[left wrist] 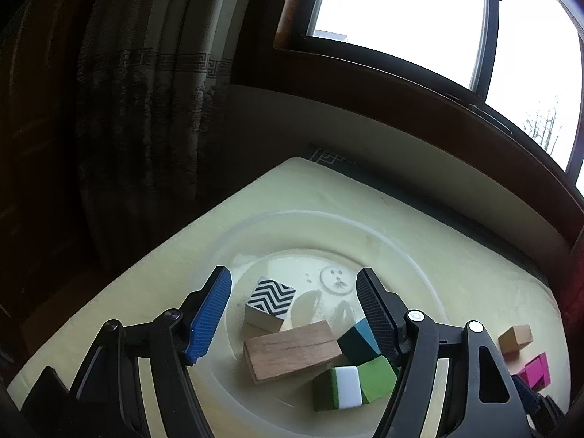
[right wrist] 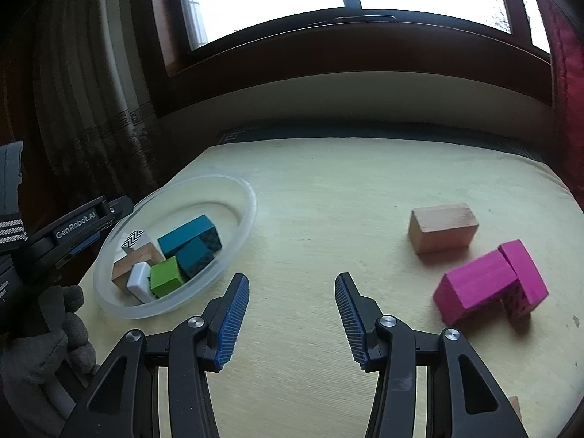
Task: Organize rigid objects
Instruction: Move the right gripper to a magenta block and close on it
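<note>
The left gripper [left wrist: 294, 310] hung over the bowl [right wrist: 244, 233], jaws open and empty, above the blocks [left wrist: 292, 350] inside it. The right gripper [right wrist: 292, 317] was open over bare table [right wrist: 328, 189]; a pink block [right wrist: 489, 284] and a wooden block [right wrist: 443, 228] lay to its right, outside the bowl

bare cloth [right wrist: 310, 219] mid-table | bowl [right wrist: 252, 197] left | magenta block [right wrist: 485, 284] right

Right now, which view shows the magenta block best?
The right wrist view: the magenta block lies whole on the table. The left wrist view catches only part of it at the frame's right edge, behind a gripper finger.
</note>
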### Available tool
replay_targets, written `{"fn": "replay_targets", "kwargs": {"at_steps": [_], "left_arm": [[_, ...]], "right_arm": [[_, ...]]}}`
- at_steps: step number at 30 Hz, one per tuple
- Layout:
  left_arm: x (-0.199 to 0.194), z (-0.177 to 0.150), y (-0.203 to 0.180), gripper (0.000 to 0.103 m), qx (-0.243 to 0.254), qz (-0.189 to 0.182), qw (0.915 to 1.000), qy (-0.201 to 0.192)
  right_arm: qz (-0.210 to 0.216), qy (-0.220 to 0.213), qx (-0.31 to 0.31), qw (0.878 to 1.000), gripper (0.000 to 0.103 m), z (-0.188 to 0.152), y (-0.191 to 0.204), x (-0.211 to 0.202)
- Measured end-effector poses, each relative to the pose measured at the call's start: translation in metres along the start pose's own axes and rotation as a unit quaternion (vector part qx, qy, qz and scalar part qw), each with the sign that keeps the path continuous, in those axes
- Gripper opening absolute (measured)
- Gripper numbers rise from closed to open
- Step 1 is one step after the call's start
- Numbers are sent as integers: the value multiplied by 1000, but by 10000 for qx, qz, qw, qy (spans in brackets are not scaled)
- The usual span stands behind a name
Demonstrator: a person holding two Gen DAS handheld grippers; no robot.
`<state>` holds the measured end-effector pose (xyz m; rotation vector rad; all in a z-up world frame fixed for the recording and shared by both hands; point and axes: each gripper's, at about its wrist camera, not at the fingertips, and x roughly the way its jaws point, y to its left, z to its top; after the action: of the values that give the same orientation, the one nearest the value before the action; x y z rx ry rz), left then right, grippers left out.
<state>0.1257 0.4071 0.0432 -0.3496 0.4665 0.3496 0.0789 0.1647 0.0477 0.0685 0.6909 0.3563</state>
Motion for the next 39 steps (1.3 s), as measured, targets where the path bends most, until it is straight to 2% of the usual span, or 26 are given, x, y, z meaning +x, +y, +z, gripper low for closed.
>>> {"fn": "replay_targets", "kwargs": {"at_steps": [14,29,34,39], "left_arm": [[0,-5,-14,72,251,-166,9995,82],[-3,-15,-36,75,621,-301,9975,144],[-2,-16,-42,75,711,-321,9968,168],[0,-18,-47,75,785,-361,9960,207]], "right_arm": [[-369,-248,201,9988,52,-3,-28,-21],[-983,-450,706,9916,52,-9,-91,-49],[-1265,-413,879,9872,52,-12,-117,-55],[-1458,-158,868,9854,52,-17,-132,-50]]}}
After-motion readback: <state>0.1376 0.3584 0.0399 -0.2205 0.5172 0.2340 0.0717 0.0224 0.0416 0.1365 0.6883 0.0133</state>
